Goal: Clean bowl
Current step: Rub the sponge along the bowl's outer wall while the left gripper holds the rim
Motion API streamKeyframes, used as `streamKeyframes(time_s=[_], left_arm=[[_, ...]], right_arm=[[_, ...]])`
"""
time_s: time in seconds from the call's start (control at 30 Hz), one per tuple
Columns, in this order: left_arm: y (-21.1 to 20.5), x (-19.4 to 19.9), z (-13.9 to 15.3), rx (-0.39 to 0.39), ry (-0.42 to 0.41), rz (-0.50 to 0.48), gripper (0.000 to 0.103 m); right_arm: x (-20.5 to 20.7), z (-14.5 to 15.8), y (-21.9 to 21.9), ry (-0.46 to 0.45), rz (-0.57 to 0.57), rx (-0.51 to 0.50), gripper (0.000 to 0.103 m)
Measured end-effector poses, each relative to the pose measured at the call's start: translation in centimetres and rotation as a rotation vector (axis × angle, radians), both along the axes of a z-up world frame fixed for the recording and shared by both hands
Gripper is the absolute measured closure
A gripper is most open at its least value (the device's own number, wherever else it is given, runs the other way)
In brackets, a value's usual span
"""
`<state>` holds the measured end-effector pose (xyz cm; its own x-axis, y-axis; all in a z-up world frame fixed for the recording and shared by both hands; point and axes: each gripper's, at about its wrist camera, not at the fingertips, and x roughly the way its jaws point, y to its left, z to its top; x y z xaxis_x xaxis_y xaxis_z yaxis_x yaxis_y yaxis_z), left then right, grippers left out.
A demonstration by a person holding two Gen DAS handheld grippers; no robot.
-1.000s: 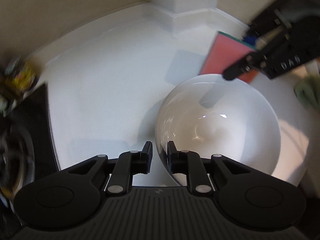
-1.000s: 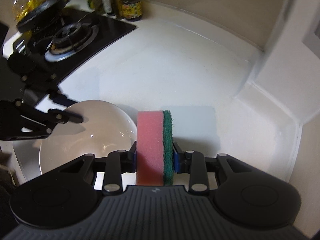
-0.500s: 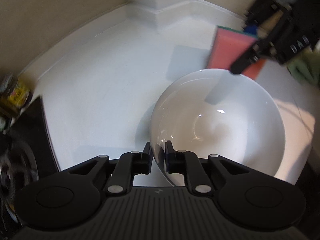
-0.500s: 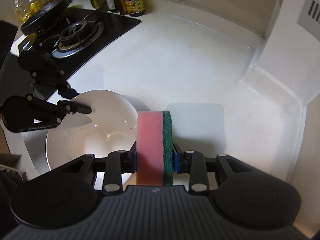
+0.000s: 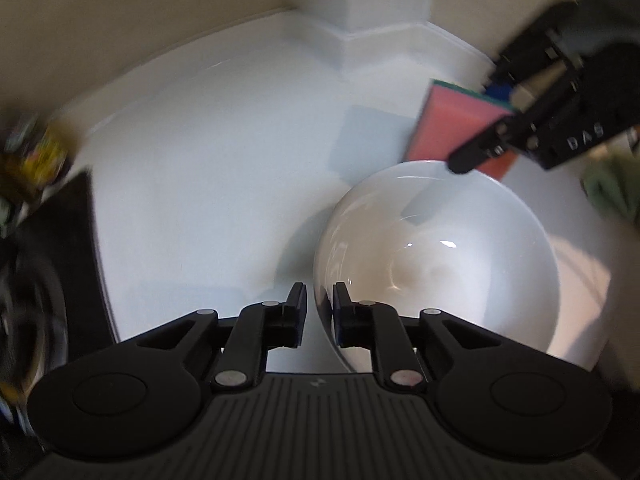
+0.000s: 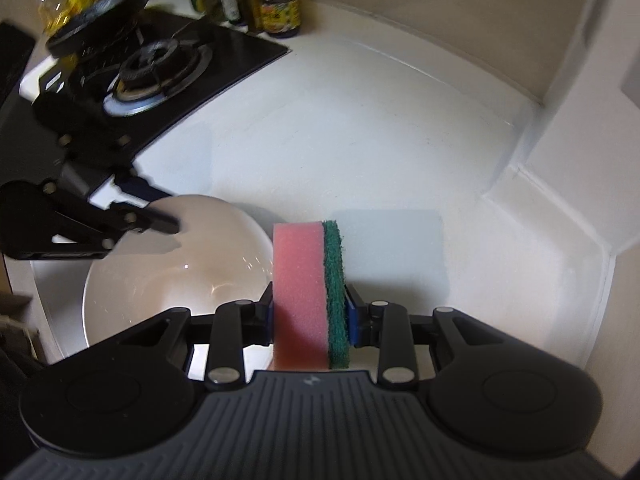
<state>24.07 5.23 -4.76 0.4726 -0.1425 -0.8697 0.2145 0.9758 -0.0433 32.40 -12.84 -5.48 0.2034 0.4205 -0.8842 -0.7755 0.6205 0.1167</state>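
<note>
The bowl [image 5: 436,268] sits on the white counter [image 5: 208,168], at about four o'clock in my left view, empty and glossy inside. My left gripper [image 5: 319,304] is pinching its near rim, one finger outside the wall and one inside, so I have it steadied. My right gripper [image 6: 310,316] is clamped on the sponge [image 6: 306,292], pink foam to the left, green scrub layer to the right, held on edge.

Over the last second I've swung the sponge about near the far rim: half a second ago it hung a little farther from the bowl's edge, and now it sits at one o'clock of the bowl, just above the rim and not yet touching the inside. The bowl has hardly shifted in my grip. I judge scrubbing hasn't started; next I'd lower the sponge into the basin.

The stove [image 6: 160,64] lies at ten o'clock in my right view, jars [image 6: 276,8] beyond it.
</note>
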Motion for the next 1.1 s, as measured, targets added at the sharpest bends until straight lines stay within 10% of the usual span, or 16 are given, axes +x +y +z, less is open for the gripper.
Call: streamKeyframes(time_s=[0.23,0.73,1.1], left_arm=[[0.7,-0.5,-0.2,-0.053,0.012,0.066,0.087],[-2.8,1.2,-0.1,0.186,-0.046,-0.350,0.091],[-0.4,-1.5,0.4,0.024,0.007,0.027,0.088]], right_arm=[[-0.8,-0.4,-1.3,0.013,-0.098,0.050,0.075],[0.6,0.2,0.9,0.010,0.058,-0.040,0.075],[0.1,-0.2,-0.4,0.021,-0.036,0.034,0.076]])
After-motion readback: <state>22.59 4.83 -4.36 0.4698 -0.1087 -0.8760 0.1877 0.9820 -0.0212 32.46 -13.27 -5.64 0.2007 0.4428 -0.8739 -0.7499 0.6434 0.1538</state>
